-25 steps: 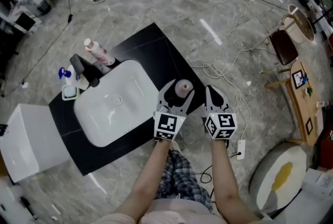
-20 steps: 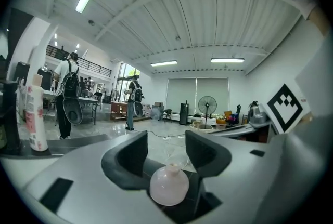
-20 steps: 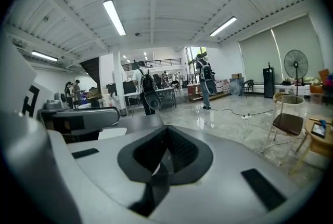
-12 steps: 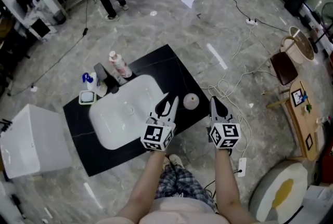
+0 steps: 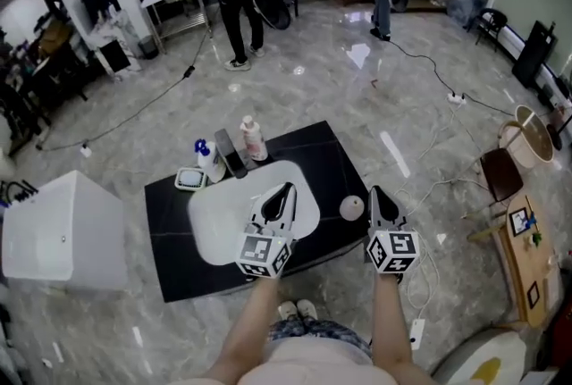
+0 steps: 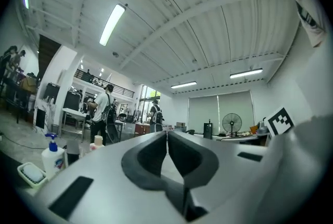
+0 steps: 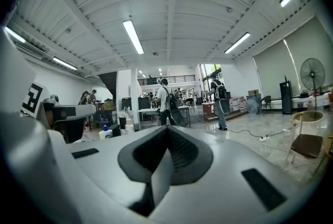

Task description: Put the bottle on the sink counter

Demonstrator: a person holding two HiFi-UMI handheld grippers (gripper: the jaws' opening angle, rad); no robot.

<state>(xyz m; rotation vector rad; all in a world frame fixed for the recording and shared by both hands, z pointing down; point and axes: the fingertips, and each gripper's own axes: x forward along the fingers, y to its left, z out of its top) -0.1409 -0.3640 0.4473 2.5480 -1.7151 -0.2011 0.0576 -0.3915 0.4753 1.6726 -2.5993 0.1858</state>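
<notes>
A grey marble floor [image 5: 357, 79] fills the head view, with people standing at desks at its far end. On it stands a white cabinet [image 5: 58, 236] at the left and, just beside it, the black sink counter [image 5: 308, 151] with a white basin [image 5: 219, 222] set into it.

The left gripper [image 5: 285, 188] hangs over the near right part of the basin. Its jaws have just been closing and now meet pad to pad with nothing between them. The right gripper [image 5: 376, 194] hangs off the counter's right edge, over the floor, its jaws likewise pressed together and empty.

The bottle [image 5: 351, 207] stands upright on the black counter, right of the basin and near the counter's right edge. It sits between the two grippers and is apart from both.

Behind the basin rises a dark tap [image 5: 230, 153], with a pink container [image 5: 254, 138] just to its right, a blue-topped pump dispenser [image 5: 203, 155] to its left and a small soap dish [image 5: 189, 179] nearer the counter's left side
</notes>
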